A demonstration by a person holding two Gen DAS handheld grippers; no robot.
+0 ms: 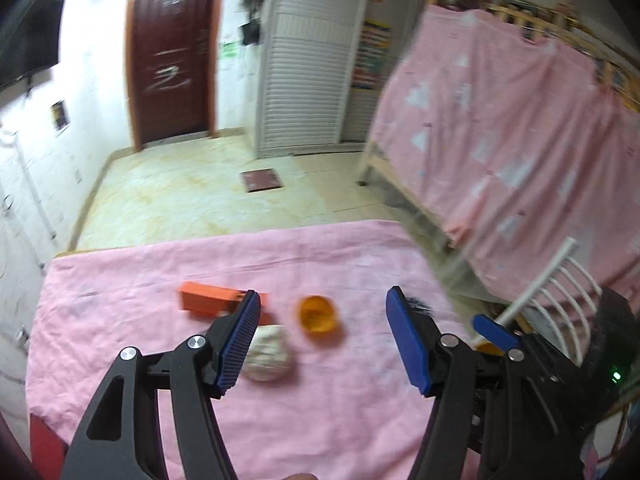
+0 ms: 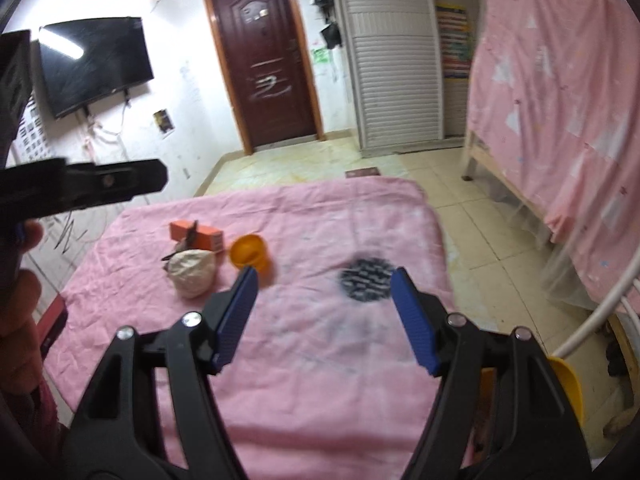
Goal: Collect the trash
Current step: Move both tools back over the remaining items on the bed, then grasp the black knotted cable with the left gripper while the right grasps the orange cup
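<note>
On the pink-covered table (image 1: 320, 420) lie an orange box (image 1: 204, 299), a crumpled off-white paper ball (image 1: 269, 354) and an orange cup on its side (image 1: 318, 314). My left gripper (image 1: 322, 300) is open and empty, hovering above the cup and paper ball. In the right wrist view the box (image 2: 196, 235), the paper ball (image 2: 191, 273) with a dark scrap beside it, and the cup (image 2: 250, 256) lie at the table's left. A black-and-white crumpled piece (image 2: 366, 274) lies further right. My right gripper (image 2: 324, 277) is open and empty above the cloth (image 2: 320, 360).
A white chair (image 1: 556, 292) and a yellow container (image 2: 566, 384) stand at the table's right. A bed draped in pink cloth (image 2: 560, 100) is on the right. A brown door (image 2: 266, 52), a white cabinet (image 2: 394, 52) and a wall TV (image 2: 94, 62) are behind.
</note>
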